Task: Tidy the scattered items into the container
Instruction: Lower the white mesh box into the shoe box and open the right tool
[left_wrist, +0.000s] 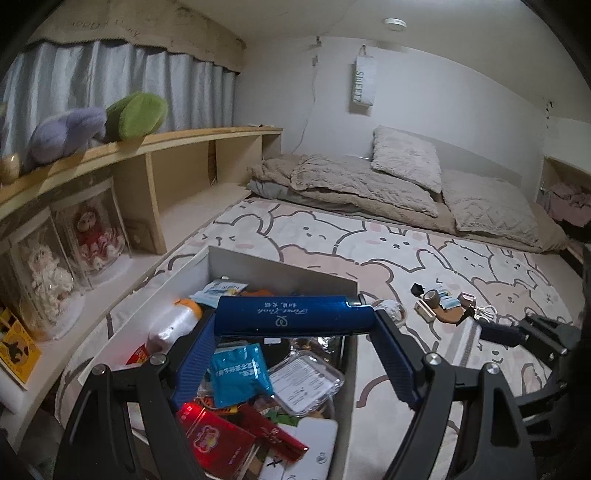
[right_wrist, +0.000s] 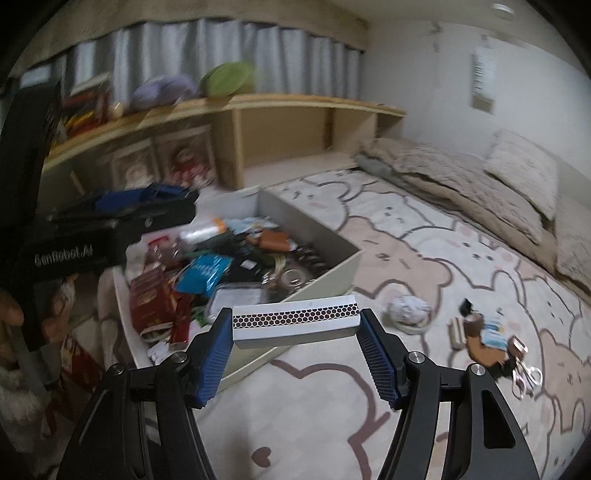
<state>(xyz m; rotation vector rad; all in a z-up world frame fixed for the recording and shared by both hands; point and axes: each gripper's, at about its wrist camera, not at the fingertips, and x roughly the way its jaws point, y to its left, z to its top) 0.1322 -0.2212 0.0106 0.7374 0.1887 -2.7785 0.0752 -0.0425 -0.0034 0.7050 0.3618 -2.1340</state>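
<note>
Bedding printed with cartoon bears (left_wrist: 388, 251) covers the work surface; wooden shelving (left_wrist: 177, 147) runs along its 9 o'clock side and pillows lie at 12 o'clock.

My left gripper (left_wrist: 295, 321) is clamped endwise on a blue cylindrical tube (left_wrist: 293, 315), one pad on each end, so the tube lies crosswise between the fingers. The tube hangs directly above the white container (left_wrist: 280, 266), which is already crowded with packets, a red box (left_wrist: 216, 439) and a white bottle (left_wrist: 173, 325).

My right gripper (right_wrist: 295, 325) is clamped endwise on a white box with a black honeycomb strip (right_wrist: 295, 321), pads pressing on both short ends. In the right wrist view the container (right_wrist: 314, 225) lies at 11 o'clock from this box, its near corner just beyond and beneath it.

Loose items still on the bedding: a crumpled white ball on a ring (right_wrist: 408, 312) at 2 o'clock of the right gripper, and a small cluster (right_wrist: 487, 339) of a brown piece, packets and metal clips at 3 o'clock, well apart from the container. A hand (right_wrist: 11, 314) shows at the 9 o'clock edge of the right wrist view.
</note>
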